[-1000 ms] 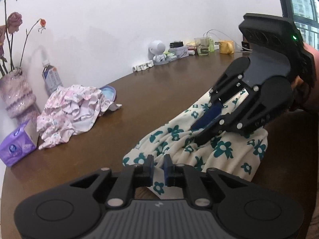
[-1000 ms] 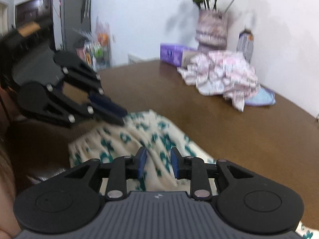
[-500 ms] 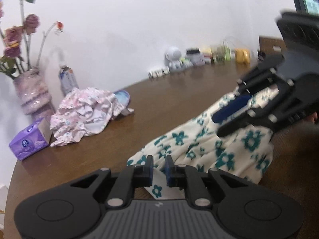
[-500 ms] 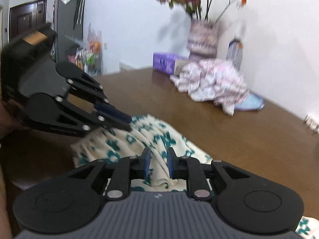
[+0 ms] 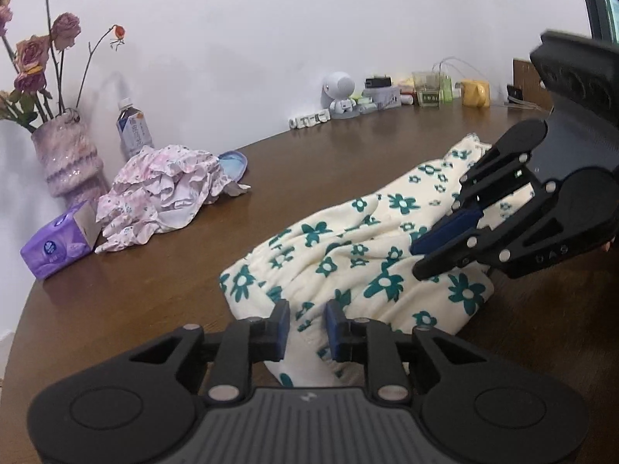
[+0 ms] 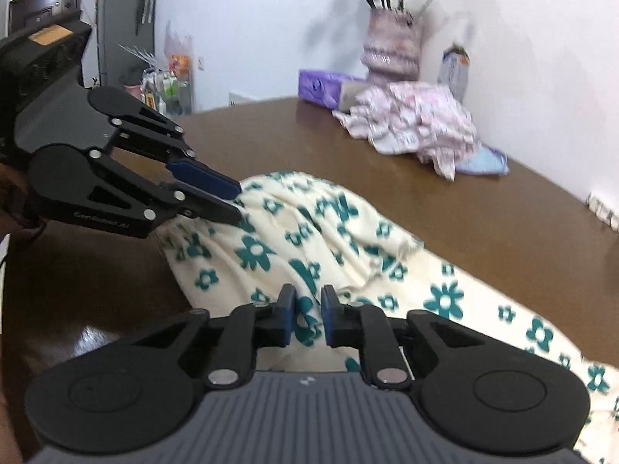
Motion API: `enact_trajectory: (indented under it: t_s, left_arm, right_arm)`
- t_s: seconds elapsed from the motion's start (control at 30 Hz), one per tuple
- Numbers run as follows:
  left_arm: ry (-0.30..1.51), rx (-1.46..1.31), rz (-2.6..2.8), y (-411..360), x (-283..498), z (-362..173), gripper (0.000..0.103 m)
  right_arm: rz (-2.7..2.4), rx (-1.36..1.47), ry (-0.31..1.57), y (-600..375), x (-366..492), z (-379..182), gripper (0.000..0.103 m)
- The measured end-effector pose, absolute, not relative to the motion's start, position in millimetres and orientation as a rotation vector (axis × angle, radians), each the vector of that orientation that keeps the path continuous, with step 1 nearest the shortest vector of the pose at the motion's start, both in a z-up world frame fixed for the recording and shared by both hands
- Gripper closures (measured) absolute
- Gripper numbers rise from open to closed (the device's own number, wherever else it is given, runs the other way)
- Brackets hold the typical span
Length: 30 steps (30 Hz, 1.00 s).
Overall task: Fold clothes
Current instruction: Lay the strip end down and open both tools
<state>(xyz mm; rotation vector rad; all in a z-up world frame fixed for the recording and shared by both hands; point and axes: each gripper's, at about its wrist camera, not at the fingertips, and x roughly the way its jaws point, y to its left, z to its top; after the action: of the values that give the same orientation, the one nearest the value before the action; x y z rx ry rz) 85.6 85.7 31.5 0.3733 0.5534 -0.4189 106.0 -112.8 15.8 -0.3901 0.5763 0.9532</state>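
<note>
Both pairs of jaws had widened since half a second earlier, when each was pinched close on the cloth; the left gripper and the right gripper now stood with a clear gap between their blue pads, cloth showing in each gap but not squeezed. From the other's camera each looked nearly together at the tips, so how far they had let go was hard to judge.

A cream garment with teal flowers lay on the brown table, bunched into a long rumpled mound with loose folds, not flat and not squared. Well apart from the garment, toward the wall, sat a crumpled pink floral pile, and beyond that pile a purple tissue pack, a vase of roses and a bottle.

By its drape, the flowered garment seemed light, thin and limp: it would sag between two holds and keep no crease unless pressed. Wrinkles would carry into any fold. The sounder hold, I judged, was at a hem or corner, one gripper at each end of the same edge, pinching a single layer rather than a bunch, so the cloth could be drawn taut and laid flat.
</note>
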Motion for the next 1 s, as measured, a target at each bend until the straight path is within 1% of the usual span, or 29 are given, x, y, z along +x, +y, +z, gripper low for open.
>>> enact_trajectory:
  t_s: [0.27, 0.33, 0.4, 0.43, 0.47, 0.5, 0.53, 0.57, 0.67, 0.7, 0.73, 0.8, 0.87, 1.0]
  left_arm:
    - [0.546, 0.377, -0.407, 84.0, 84.2, 29.5, 0.084]
    - [0.534, 0.366, -0.387, 84.7, 81.1, 33.0, 0.082]
    - [0.515, 0.332, -0.362, 87.5, 74.9, 38.1, 0.08]
    - [0.505, 0.316, -0.352, 89.0, 71.1, 40.6, 0.075]
    - [0.498, 0.305, -0.343, 90.2, 67.0, 42.8, 0.07]
    - [0.491, 0.295, -0.334, 91.5, 63.0, 44.9, 0.068]
    - [0.483, 0.284, -0.325, 92.7, 58.9, 47.1, 0.066]
    - [0.477, 0.28, -0.318, 93.4, 54.7, 49.0, 0.064]
    - [0.464, 0.286, -0.301, 93.6, 44.7, 53.5, 0.057]
    - [0.458, 0.287, -0.294, 93.8, 41.6, 55.1, 0.055]
    - [0.453, 0.286, -0.288, 94.2, 38.9, 56.5, 0.052]
    - [0.444, 0.285, -0.28, 94.9, 33.8, 59.0, 0.051]
    - [0.439, 0.282, -0.281, 95.7, 29.4, 60.7, 0.047]
    - [0.46, 0.286, -0.285, 94.0, 23.7, 57.2, 0.044]
  right_arm:
    - [0.941, -0.372, 0.558, -117.4, 103.0, 9.8, 0.089]
    - [0.938, -0.368, 0.55, -118.2, 101.7, 9.1, 0.087]
    - [0.925, -0.359, 0.536, -119.6, 99.8, 11.4, 0.082]
    - [0.915, -0.348, 0.522, -122.0, 97.0, 14.3, 0.081]
    - [0.912, -0.336, 0.51, -125.9, 93.3, 17.4, 0.077]
    - [0.908, -0.325, 0.498, -129.8, 89.7, 20.4, 0.071]
    - [0.905, -0.313, 0.486, -133.8, 86.0, 23.4, 0.069]
    - [0.901, -0.305, 0.476, -137.4, 82.4, 25.9, 0.067]
    - [0.908, -0.319, 0.479, -143.5, 72.9, 26.6, 0.065]
    - [0.908, -0.319, 0.48, -145.4, 70.8, 26.9, 0.061]
    - [0.904, -0.32, 0.48, -146.3, 69.0, 26.8, 0.06]
    - [0.902, -0.323, 0.479, -147.7, 65.8, 27.4, 0.059]
    - [0.903, -0.324, 0.472, -148.7, 63.1, 28.8, 0.059]
    - [0.891, -0.318, 0.462, -154.3, 61.8, 30.2, 0.059]
